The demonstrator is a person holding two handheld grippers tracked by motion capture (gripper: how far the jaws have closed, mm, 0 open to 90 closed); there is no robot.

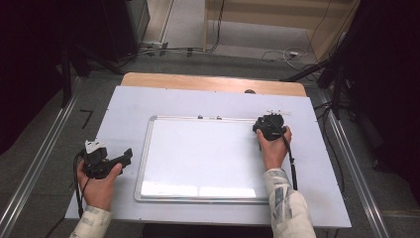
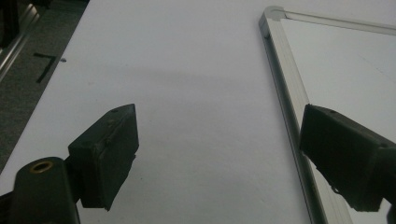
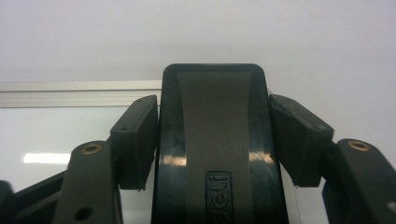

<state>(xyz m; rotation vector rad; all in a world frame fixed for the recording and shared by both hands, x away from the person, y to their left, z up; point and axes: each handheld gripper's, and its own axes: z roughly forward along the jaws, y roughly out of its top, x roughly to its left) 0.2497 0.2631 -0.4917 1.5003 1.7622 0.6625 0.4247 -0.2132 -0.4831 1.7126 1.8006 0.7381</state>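
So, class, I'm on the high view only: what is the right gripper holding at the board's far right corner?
Observer: The right gripper is clamped on a black block with a grey band down its middle, probably a board eraser.
Operator: How does it sit against the board?
Observer: Its far end overlaps the whiteboard frame, with plain table beyond it.
Operator: And the left gripper?
Observer: The left gripper is wide open with nothing between its jaws. It is over the table, and one jaw is beside the board's frame.
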